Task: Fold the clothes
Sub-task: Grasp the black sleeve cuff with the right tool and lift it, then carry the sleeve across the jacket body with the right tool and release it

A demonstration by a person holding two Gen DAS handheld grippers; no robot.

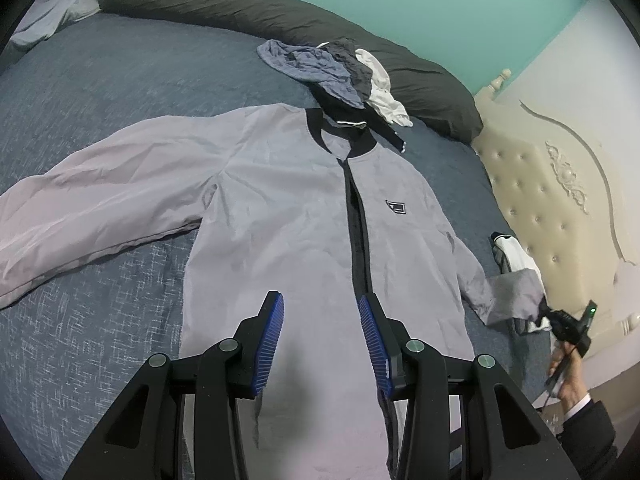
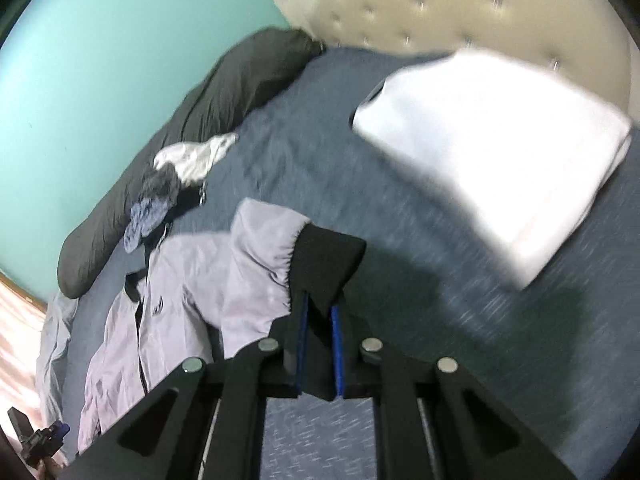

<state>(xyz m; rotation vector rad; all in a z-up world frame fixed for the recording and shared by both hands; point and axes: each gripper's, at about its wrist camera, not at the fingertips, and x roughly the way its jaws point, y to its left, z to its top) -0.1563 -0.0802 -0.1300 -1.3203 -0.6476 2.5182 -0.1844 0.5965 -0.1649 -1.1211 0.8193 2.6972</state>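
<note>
**One grey jacket spread on the bed, its right cuff pinched**

A single pale grey jacket (image 1: 280,200) lies face up on the blue bedspread (image 1: 100,92), its collar toward the far side. It has a black collar band, a dark zip strip down the middle and black cuffs. One small dark-edged chest badge (image 1: 396,207) sits beside the zip; its writing is too small to read. One sleeve stretches flat to the left. The other sleeve is lifted at the right, where the right gripper (image 2: 319,320) has its two blue pads pressed onto the black cuff (image 2: 328,268).

The left gripper (image 1: 322,328) hangs over the jacket's lower front, its two blue ribbed pads (image 1: 272,344) spread apart with nothing between them.

Just beyond the collar lies one crumpled heap of clothes (image 1: 336,76) in blue, dark grey and white. Farther off runs one long dark bolster (image 1: 248,12). One folded white garment (image 2: 492,156) rests near the cream tufted headboard (image 1: 560,184).
</note>
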